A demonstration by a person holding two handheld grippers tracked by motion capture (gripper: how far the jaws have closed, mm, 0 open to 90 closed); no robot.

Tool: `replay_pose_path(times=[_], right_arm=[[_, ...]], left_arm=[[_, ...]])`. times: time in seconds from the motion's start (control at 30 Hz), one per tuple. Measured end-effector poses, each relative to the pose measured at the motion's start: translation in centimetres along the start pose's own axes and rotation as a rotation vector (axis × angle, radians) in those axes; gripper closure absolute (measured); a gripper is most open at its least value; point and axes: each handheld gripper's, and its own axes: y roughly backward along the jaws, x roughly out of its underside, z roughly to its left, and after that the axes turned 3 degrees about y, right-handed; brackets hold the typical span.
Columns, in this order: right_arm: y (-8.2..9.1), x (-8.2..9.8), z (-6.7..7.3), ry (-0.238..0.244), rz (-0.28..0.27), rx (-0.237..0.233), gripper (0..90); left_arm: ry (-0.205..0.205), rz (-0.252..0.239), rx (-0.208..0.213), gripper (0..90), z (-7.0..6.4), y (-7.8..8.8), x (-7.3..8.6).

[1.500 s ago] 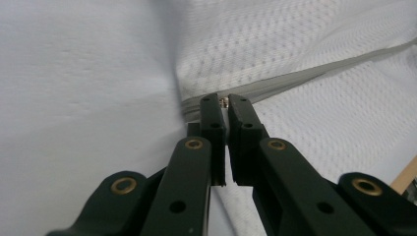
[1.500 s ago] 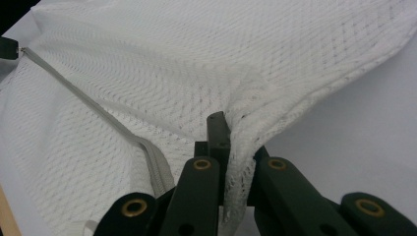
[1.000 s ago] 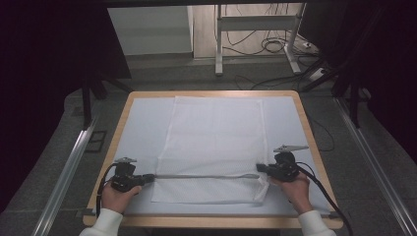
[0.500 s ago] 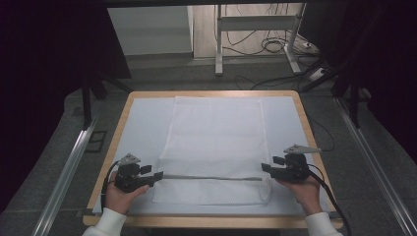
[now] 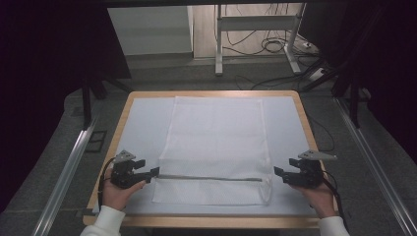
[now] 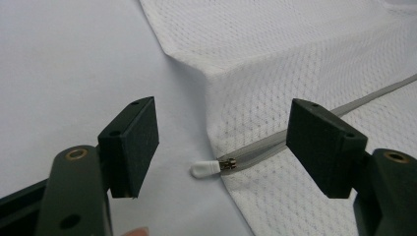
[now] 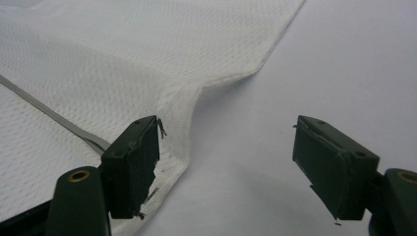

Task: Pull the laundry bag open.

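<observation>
Near the worktop's (image 5: 147, 105) front edge, a white mesh bag (image 5: 216, 142) is lying flat, zipper (image 5: 209, 178) running side to side. Left gripper (image 5: 153, 172) and right gripper (image 5: 278, 173) are sitting at the zipper's ends, fingers having just been opening, now wide and gripping nothing; the pull tab (image 6: 204, 169) is lying between the left fingers (image 6: 133, 142).

Counted on the table (image 5: 290, 105): one white mesh bag (image 5: 216, 142), with one grey zipper (image 5: 209, 178) and one white zipper pull (image 6: 204, 169). Counted also: two grippers, left gripper (image 5: 156, 171) and right gripper (image 5: 278, 171); two hands, left hand (image 5: 118, 191), right hand (image 5: 319, 196).
</observation>
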Motion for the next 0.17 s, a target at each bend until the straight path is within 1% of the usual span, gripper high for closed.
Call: replay_pose_path(times=[0.17], right_arm=[[0.05, -0.19, -0.11, -0.019, -0.015, -0.013, 24.0]], left_arm=[[-0.002, -0.001, 0.004, 27.9, 0.02, 0.01, 0.02]])
